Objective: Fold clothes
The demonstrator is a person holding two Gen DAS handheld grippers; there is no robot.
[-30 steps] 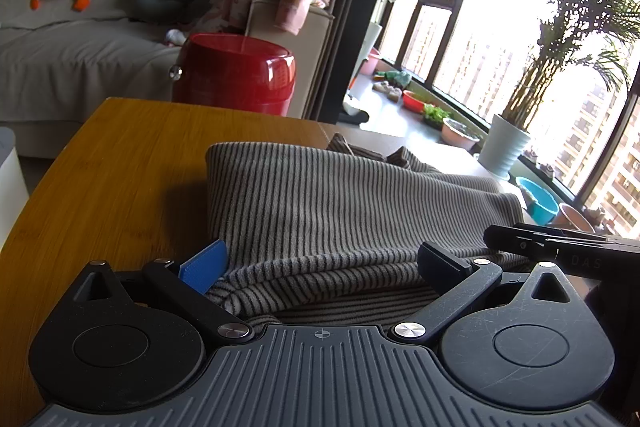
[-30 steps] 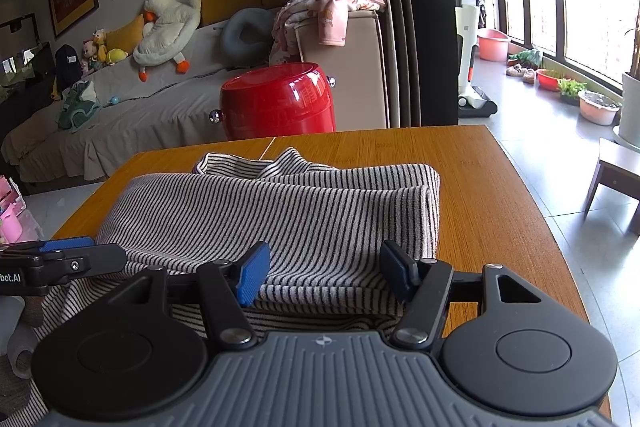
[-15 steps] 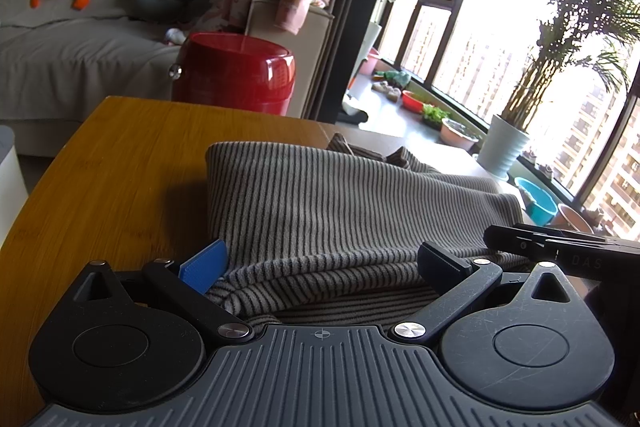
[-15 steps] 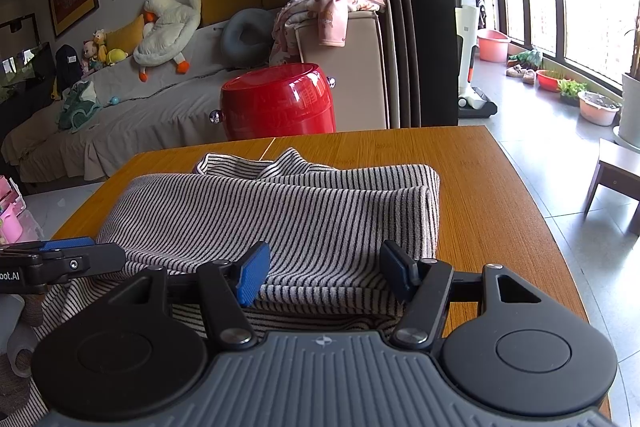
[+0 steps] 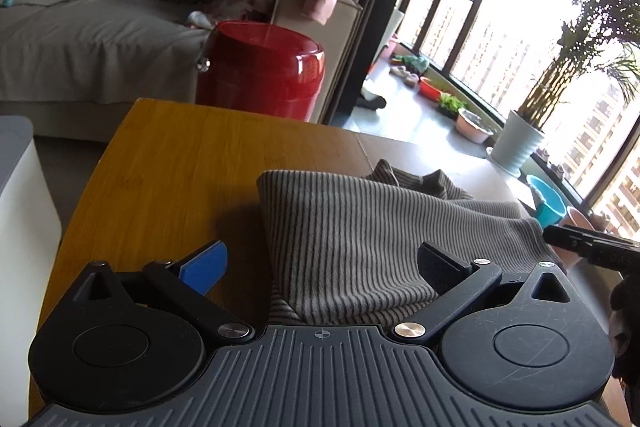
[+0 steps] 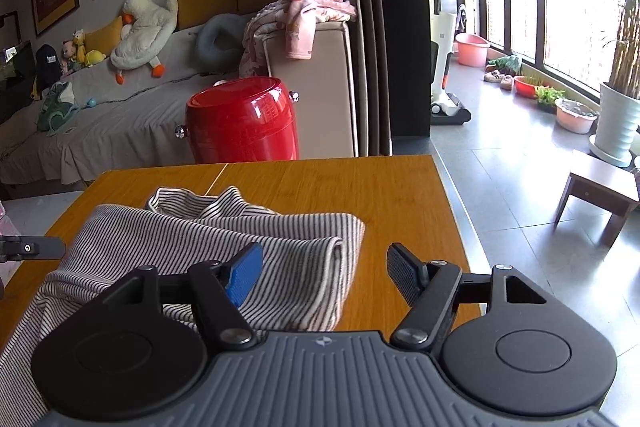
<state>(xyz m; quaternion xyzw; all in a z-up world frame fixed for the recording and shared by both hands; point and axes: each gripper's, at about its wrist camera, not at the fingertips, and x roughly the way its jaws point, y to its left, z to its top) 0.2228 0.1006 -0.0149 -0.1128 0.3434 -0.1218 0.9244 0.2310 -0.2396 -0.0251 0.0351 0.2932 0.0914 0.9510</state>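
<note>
Hovering released, your left gripper (image 5: 320,267) and right gripper (image 6: 324,267) flank the striped garment (image 6: 224,243), which lies part-folded on the near side of the wooden table (image 6: 360,183). Next, you likely pinch its near edge and fold again.
</note>
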